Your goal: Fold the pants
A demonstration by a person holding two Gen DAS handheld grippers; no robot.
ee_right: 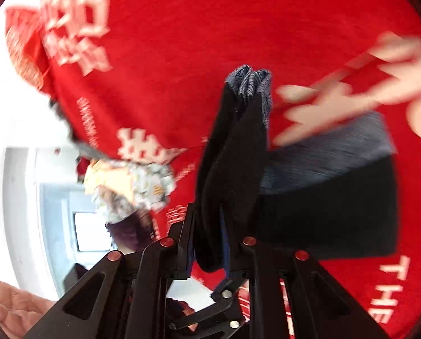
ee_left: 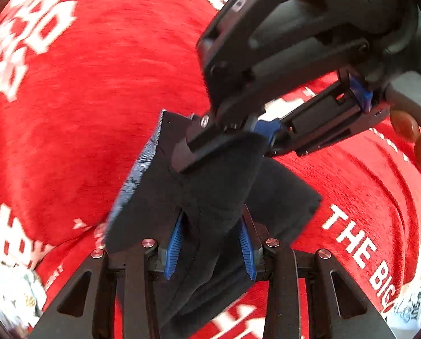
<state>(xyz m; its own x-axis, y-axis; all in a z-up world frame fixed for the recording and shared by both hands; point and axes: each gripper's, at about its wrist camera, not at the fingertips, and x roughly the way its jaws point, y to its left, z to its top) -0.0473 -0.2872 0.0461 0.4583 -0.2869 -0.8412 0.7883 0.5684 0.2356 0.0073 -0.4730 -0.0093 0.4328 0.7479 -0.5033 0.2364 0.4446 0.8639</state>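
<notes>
The black pants (ee_left: 210, 197) with a grey inner band (ee_left: 137, 169) are lifted off a red cloth. In the left wrist view my left gripper (ee_left: 211, 226) is shut on a bunched fold of them, its blue pads (ee_left: 173, 248) pressed against the fabric. My right gripper (ee_left: 210, 141) comes in from the upper right and clamps the same bundle just above. In the right wrist view the right gripper (ee_right: 207, 220) is shut on the pants (ee_right: 233, 169), whose grey band (ee_right: 250, 84) points away. The rest of the pants (ee_right: 337, 197) trails to the right.
A red cloth with white lettering (ee_left: 97, 113) covers the surface (ee_right: 210, 28) under the pants. A hand's fingers (ee_left: 408, 130) hold the right gripper's handle. A patterned fabric (ee_right: 131, 183) lies at the cloth's left edge, with a white wall and a window (ee_right: 91, 231) beyond.
</notes>
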